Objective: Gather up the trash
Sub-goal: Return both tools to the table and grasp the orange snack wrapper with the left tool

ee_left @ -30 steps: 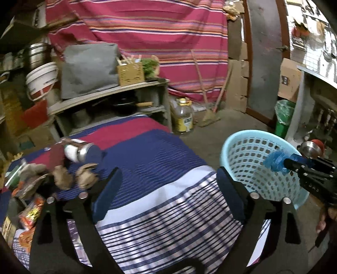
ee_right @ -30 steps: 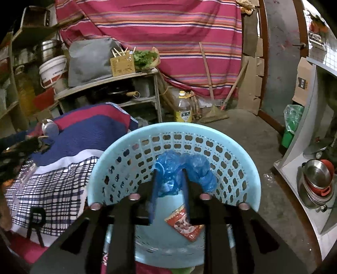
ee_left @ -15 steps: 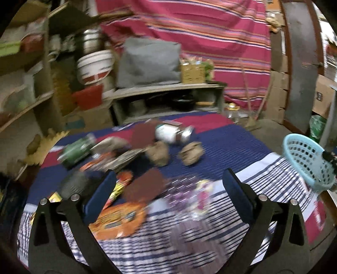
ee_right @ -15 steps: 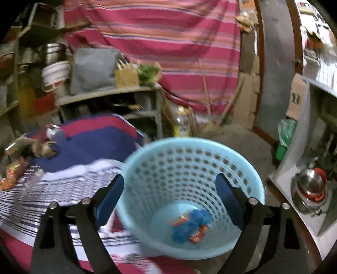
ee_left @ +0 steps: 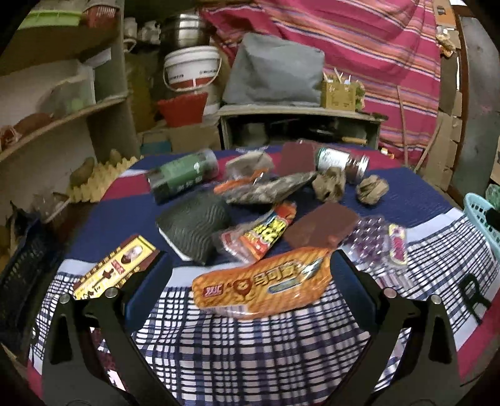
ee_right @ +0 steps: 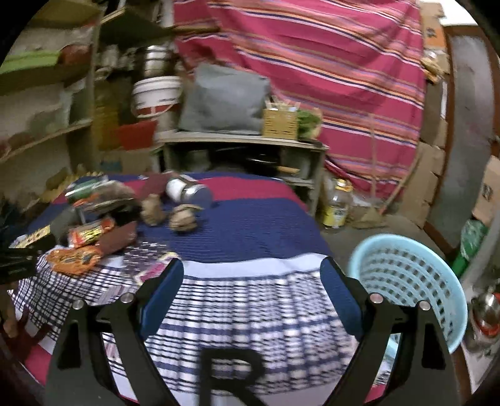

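In the left wrist view the picture's right edge cuts off the blue basket [ee_left: 481, 218], so its inside is hidden. In the right wrist view motion blur smears the wrappers [ee_right: 84, 237] on the tabletop [ee_right: 250, 225], leaving their print unreadable.

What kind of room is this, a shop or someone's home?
Most likely a home storeroom or rough kitchen corner, not a shop. Open shelves hold metal pots and a plastic bucket, a striped cloth covers the wall, and a bottle of cooking oil stands on the bare floor.

Little here you can read.
You see a large black letter R [ee_right: 229, 373] on the striped tablecloth [ee_right: 250, 299]; the wrapper print is too blurred.
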Motion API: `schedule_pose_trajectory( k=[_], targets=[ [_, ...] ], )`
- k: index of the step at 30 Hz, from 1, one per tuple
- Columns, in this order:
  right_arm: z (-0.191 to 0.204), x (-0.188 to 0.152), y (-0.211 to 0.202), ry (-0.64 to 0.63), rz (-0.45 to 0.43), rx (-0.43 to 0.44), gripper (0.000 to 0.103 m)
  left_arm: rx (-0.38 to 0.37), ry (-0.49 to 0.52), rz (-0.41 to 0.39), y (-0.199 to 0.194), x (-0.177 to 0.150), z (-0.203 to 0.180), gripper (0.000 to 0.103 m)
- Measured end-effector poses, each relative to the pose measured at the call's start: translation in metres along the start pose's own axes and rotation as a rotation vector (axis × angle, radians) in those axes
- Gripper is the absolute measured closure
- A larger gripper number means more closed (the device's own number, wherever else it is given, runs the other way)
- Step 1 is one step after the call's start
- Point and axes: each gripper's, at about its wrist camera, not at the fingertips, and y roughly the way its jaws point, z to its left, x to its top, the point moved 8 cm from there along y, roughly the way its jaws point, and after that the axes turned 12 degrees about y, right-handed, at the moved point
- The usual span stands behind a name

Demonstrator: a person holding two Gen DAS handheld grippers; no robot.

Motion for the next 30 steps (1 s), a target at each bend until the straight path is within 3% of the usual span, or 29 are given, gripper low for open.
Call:
schedule_pose_trajectory(
  k=[7, 10, 12, 13, 14, 16, 17, 22, 25, 30],
  targets=[
    [0.032, 0.008, 0.019, 0.056, 0.011, 0.026, 0.016, -0.064, 0.025, 0.067, 0.022, -0.012, -0.011, 0.006],
    [0.034, 0.006, 0.031, 0.075, 0.024, 0.029, 0.016, -0.085, 0.066, 0.138, 0.037, -0.019, -0.020, 0.006],
    [0.035, 0.002, 0.035, 0.069, 0.031, 0.026, 0.016, -0.104, 0.067, 0.178, 0.045, -0.022, -0.022, 0.019],
    [0.036, -0.001, 0.037, 0.060, 0.037, 0.023, 0.016, -0.136, 0.055, 0.196, 0.050, -0.024, -0.022, 0.036],
    [0.037, -0.004, 0.039, 0.048, 0.044, 0.018, 0.016, -0.166, 0.042, 0.213, 0.054, -0.027, -0.023, 0.047],
    [0.037, -0.009, 0.042, 0.039, 0.055, 0.012, 0.016, -0.197, 0.024, 0.213, 0.055, -0.027, -0.022, 0.057],
    [0.036, -0.010, 0.043, 0.041, 0.058, 0.013, 0.016, -0.199, 0.025, 0.205, 0.054, -0.027, -0.022, 0.071],
    [0.037, -0.009, 0.043, 0.053, 0.063, 0.022, 0.016, -0.184, 0.072, 0.184, 0.046, -0.025, -0.024, 0.099],
    [0.043, -0.008, 0.043, 0.044, 0.061, 0.033, 0.016, -0.159, 0.091, 0.152, 0.034, -0.018, -0.019, 0.101],
    [0.057, -0.004, 0.043, 0.033, 0.058, 0.062, 0.016, -0.125, 0.027, 0.084, 0.011, 0.008, 0.012, 0.101]
  ],
)
